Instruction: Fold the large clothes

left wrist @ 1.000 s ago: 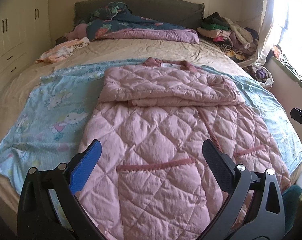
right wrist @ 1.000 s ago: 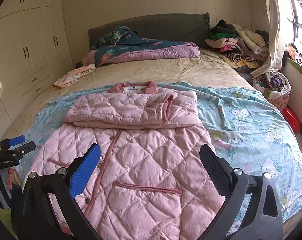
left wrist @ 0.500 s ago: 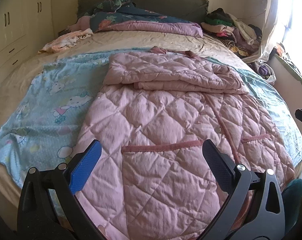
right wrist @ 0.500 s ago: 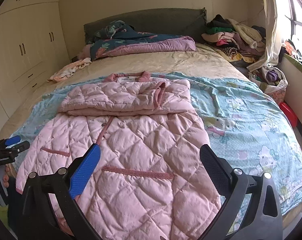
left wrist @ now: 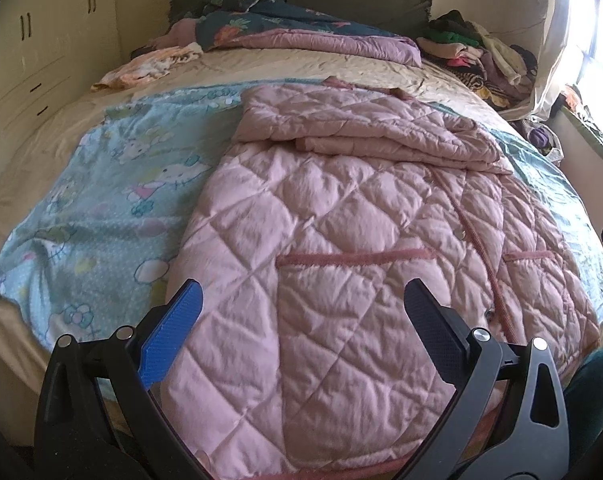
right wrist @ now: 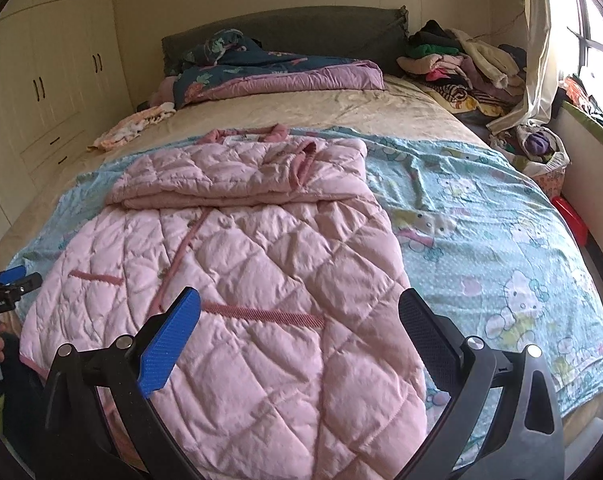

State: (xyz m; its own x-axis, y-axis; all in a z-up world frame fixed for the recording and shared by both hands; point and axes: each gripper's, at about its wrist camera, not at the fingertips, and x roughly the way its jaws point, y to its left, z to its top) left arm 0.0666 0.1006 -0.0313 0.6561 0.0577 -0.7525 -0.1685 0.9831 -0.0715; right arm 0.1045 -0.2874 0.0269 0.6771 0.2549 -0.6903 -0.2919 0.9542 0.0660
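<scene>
Two grippers, left gripper (left wrist: pixel 301 312) and right gripper (right wrist: pixel 299 320), both spread wide, empty; I've lowered them nearer the hem. Pink quilted coat (left wrist: pixel 341 240) flat on bed (right wrist: pixel 341 108), sleeves folded; bottom fold next.

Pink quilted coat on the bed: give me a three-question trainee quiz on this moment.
1. True or false: the left gripper is shut on the pink quilted coat.
2. What lies under the coat? A) cartoon-print blue sheet B) bare floor
3. Which part of the coat is already folded over?

Key: 1 false, both it and the right gripper are open; 2 A; 3 the sleeves, across the chest.
</scene>
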